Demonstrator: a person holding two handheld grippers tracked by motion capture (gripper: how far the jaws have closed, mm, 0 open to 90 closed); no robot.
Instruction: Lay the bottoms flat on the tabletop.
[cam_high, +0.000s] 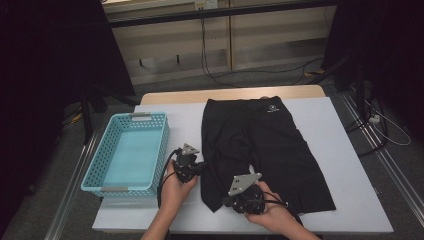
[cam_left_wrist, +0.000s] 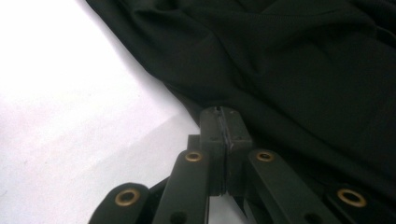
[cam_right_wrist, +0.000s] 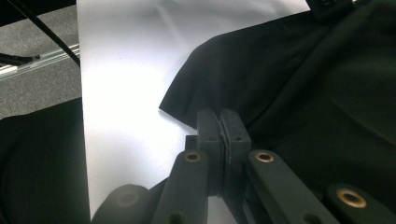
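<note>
Because the black shorts (cam_high: 267, 150) apparently need folding, both grippers' fingers pinch their left leg's edge, beside the basket (cam_high: 127, 152).

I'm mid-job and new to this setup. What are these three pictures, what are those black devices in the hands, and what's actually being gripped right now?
No robot arm is at work: a person holds a hand-operated, two-jaw gripper in each hand. The high view looks down on the table from above the person's side. The other two pictures come from cameras riding on the grippers, looking along their own black jaws.

On the table lie black shorts, spread flat, with an empty blue basket to their left.

The left gripper has its jaws closed on the shorts' left edge. The right gripper has its jaws closed on the fabric at the near hem, close to a corner. Both pinch the cloth while it lies on the table.
</note>
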